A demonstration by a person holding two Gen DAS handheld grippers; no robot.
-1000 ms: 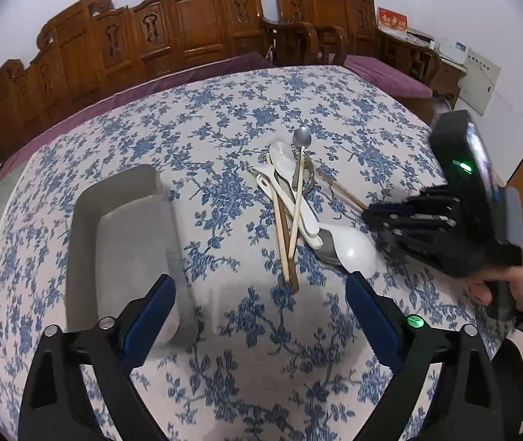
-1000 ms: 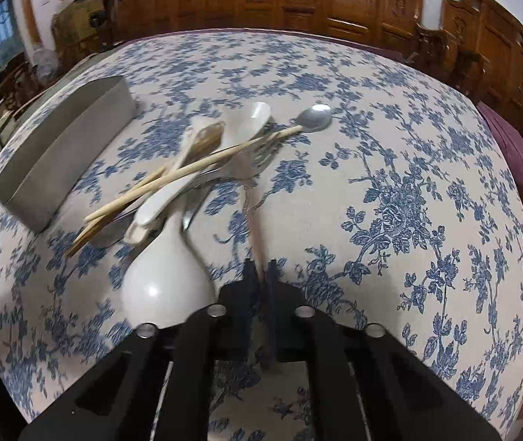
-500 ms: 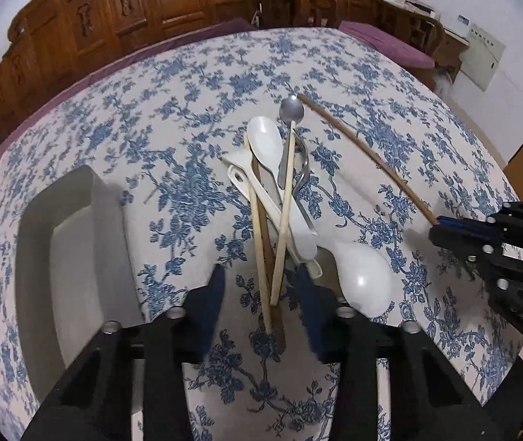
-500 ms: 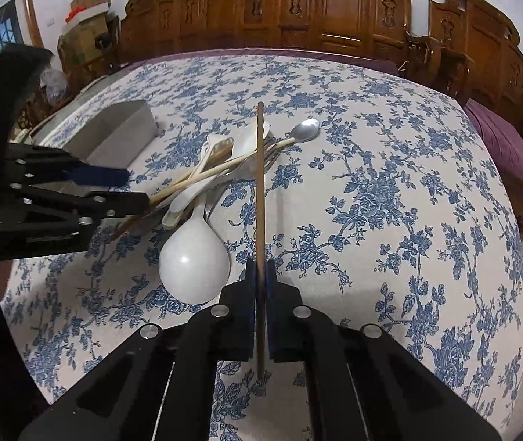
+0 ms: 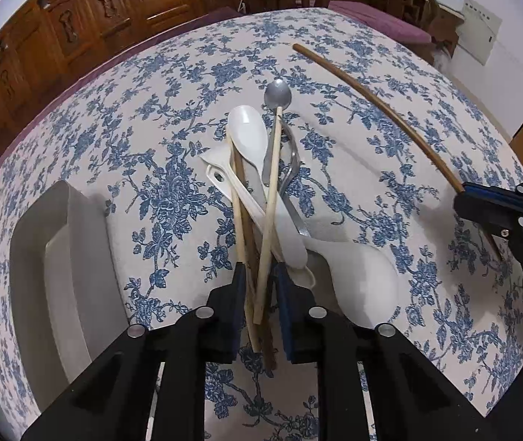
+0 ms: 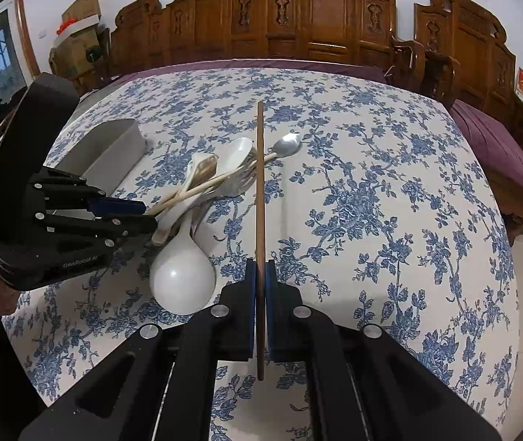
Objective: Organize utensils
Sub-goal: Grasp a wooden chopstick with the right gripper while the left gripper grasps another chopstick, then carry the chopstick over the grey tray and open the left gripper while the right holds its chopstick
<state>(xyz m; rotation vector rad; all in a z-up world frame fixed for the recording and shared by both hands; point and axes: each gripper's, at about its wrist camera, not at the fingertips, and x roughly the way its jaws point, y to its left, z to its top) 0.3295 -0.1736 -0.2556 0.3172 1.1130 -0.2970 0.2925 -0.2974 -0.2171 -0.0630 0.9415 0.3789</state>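
Note:
A pile of utensils lies mid-table: pale chopsticks (image 5: pixel 269 198), a dark chopstick, white plastic spoons (image 5: pixel 248 136), a metal spoon (image 5: pixel 277 93), a fork and a big white ladle (image 5: pixel 366 279). My left gripper (image 5: pixel 258 272) is closed around the near ends of the chopsticks in the pile; it also shows in the right wrist view (image 6: pixel 140 213). My right gripper (image 6: pixel 260 275) is shut on a dark brown chopstick (image 6: pixel 260 183) and holds it above the cloth, right of the pile. The grey tray (image 5: pixel 59 268) lies to the left.
The round table has a blue-flowered cloth (image 6: pixel 371 191). Carved wooden chairs (image 6: pixel 316 11) ring the far side. The table edge drops off at the right (image 5: pixel 511 139).
My left gripper has moved forward onto the pile and closed around the chopstick ends. My right gripper has lifted the brown chopstick off the table and pulled it to the right.

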